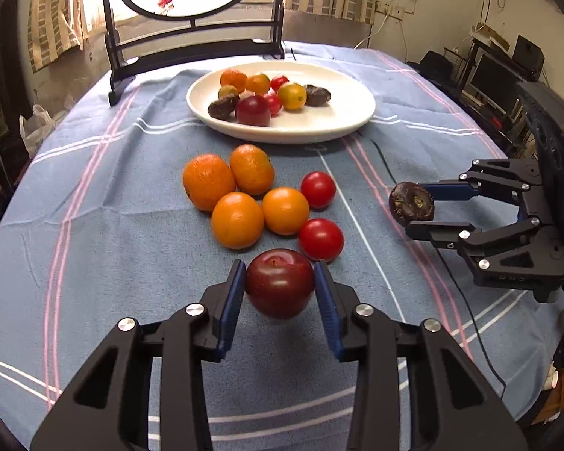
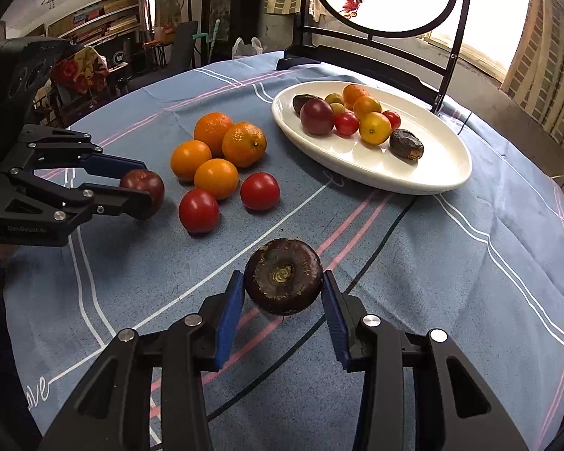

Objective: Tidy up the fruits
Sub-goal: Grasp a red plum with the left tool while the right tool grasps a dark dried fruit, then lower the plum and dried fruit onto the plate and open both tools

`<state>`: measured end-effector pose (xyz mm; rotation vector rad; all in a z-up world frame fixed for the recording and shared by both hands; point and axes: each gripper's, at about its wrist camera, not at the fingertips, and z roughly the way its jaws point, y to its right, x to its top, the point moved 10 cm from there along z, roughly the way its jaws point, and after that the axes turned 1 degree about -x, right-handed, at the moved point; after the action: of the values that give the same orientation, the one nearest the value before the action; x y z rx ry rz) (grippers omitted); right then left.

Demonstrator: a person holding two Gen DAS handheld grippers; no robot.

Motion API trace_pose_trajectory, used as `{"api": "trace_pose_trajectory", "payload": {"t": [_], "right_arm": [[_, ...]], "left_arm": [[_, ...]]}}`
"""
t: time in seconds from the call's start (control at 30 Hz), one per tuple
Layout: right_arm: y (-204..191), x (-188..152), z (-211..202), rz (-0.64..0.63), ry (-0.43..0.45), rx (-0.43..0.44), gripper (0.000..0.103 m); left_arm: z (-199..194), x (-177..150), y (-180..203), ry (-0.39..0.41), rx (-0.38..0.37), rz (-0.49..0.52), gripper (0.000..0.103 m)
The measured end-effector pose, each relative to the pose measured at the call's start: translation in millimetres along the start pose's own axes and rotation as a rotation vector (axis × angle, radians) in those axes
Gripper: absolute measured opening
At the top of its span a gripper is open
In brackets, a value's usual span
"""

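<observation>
Two grippers, left gripper (image 1: 278,285) fingers clamping plum (image 1: 280,287), right gripper (image 2: 284,285) fingers clamping water chestnut (image 2: 283,276)

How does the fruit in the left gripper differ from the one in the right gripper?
The plum is glossy dark red; the water chestnut is dull dark brown. The plum looks round and smooth, the water chestnut flattened and rough. Each is held between blue fingers: left gripper, right gripper.
</observation>
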<state>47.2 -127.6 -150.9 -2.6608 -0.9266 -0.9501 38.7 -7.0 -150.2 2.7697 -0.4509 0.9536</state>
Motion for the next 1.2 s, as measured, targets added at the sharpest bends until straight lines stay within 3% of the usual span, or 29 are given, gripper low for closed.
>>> {"api": "trace_pose_trajectory", "payload": {"t": [0.13, 0.3, 0.47, 0.7, 1.2], "right_arm": [[3, 10, -10, 0.008, 0.026, -0.009, 0.042], [21, 46, -29, 0.069, 0.120, -0.047, 0.042], [54, 80, -34, 0.177, 0.187, -0.099, 0.042], [87, 108, -11, 0.249, 0.192, -0.121, 0.042], [128, 130, 42, 0.291, 0.129, -0.128, 0.042]], "left_arm": [[-16, 29, 4, 0.076, 0.037, 0.034, 0.037], [-25, 84, 8, 0.190, 0.107, 0.061, 0.037], [-16, 132, 11, 0.241, 0.144, 0.055, 0.037], [19, 168, 7, 0.221, 0.158, 0.039, 0.037], [84, 199, -27, 0.145, 0.211, 0.022, 0.037]]}}
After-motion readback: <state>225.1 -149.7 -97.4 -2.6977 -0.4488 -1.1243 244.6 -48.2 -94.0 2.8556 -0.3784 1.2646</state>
